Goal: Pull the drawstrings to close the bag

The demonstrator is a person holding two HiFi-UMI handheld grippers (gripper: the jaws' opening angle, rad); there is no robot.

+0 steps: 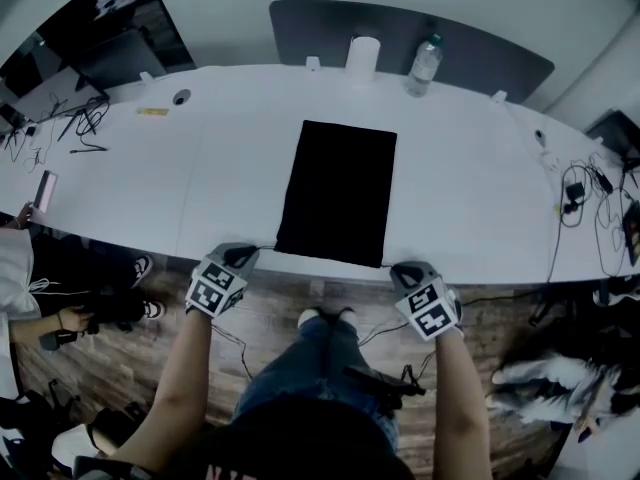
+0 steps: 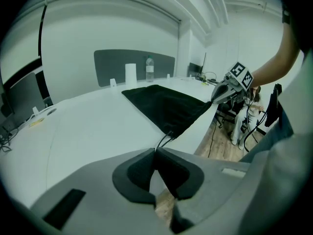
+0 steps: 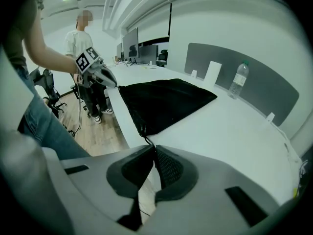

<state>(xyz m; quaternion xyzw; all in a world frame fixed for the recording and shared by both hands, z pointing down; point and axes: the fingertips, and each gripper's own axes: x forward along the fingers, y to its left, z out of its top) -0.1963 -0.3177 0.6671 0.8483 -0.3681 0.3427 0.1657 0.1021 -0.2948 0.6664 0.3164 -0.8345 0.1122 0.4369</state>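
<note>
The black bag lies flat and lengthwise on the white table. Its mouth end is at the table's near edge and its far end points toward the far edge. From the near left corner of the bag, the left drawstring runs a short way along the near edge into the left gripper. That gripper's jaws are pressed together on the cord at their tips. From the near right corner, the right drawstring leads the same way into the right gripper, whose jaws are likewise clamped on it. Both grippers sit just off the table's near edge, one on each side of the bag's mouth, angled downward, and the bag lies unbunched between them. At the far edge, in front of a grey divider panel, stand a white cylinder and a clear water bottle, well apart from the bag. Loose cables lie toward the right end of the table and a phone near the left end. Below the near edge is wood flooring.
</note>
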